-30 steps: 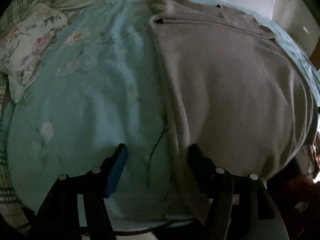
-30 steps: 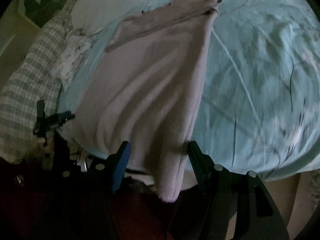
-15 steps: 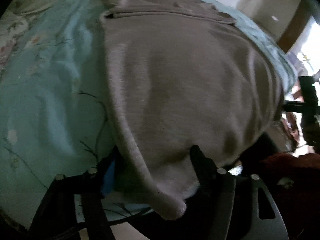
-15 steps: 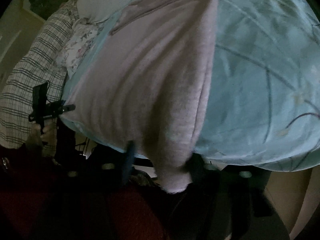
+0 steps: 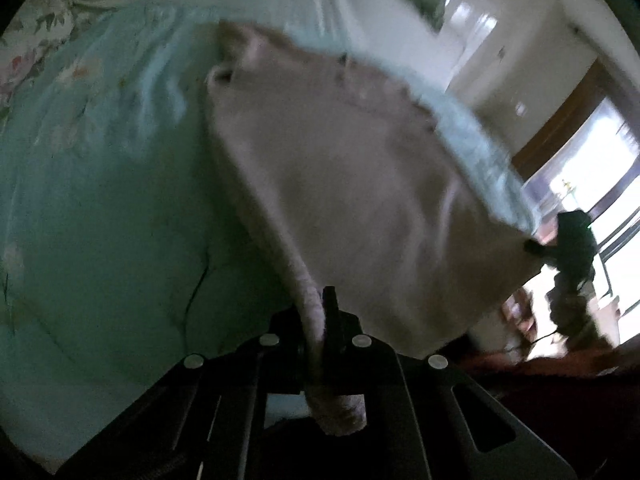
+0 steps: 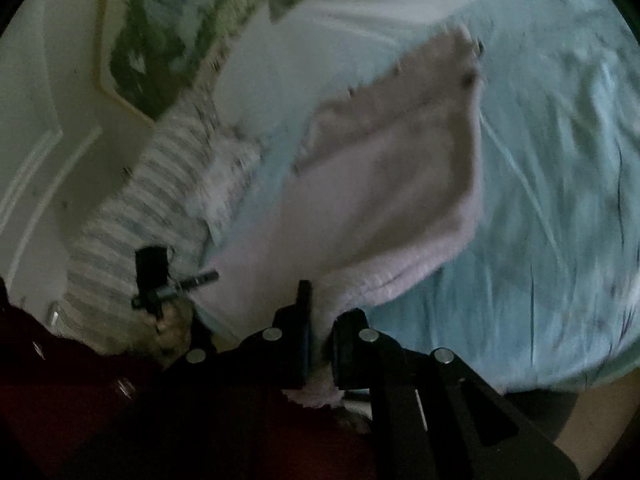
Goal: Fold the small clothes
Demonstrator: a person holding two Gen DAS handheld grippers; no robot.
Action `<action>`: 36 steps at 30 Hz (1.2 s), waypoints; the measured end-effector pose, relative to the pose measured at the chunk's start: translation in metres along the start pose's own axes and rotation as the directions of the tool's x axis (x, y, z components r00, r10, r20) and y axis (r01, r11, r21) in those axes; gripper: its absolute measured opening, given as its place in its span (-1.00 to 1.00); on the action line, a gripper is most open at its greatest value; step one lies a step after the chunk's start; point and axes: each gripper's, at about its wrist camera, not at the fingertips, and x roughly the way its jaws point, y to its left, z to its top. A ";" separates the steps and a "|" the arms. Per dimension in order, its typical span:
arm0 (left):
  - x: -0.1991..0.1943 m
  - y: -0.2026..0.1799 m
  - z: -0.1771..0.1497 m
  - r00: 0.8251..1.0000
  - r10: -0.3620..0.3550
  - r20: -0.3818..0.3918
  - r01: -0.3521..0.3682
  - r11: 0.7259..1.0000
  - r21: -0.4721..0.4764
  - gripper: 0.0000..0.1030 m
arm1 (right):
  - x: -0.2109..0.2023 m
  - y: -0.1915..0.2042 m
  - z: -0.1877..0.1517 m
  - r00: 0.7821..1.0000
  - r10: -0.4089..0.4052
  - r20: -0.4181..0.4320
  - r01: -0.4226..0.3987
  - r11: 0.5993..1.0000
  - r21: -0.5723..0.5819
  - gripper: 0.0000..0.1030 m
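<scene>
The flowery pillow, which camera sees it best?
The left wrist view: the white pillow with pink flowers and green leaves sits at the top left edge, its print readable. In the right wrist view it is only a blurred pale patch beside the beige fleece garment.

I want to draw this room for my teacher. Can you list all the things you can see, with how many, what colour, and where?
Garment: one, pale pinkish-beige, near end lifted off the bed, far end on it.
Bedsheet: one, light turquoise with a faint floral print, covering the bed.
Floral pillow: one, white with flowers, far left corner of the bed.
Checked blanket: one, grey-white, along the bed's left side.
Picture: one, green, on the wall.
Window: one, bright, at the right.
Left gripper: one, black, shut on one near corner.
Right gripper: one, black, shut on the other near corner.
</scene>
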 end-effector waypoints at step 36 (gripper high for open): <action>0.193 0.096 0.335 0.940 0.273 0.205 -0.223 0.946 -0.235 -0.90 | 0.174 -0.148 0.277 0.829 -0.560 0.002 0.556 0.824 0.109 -0.83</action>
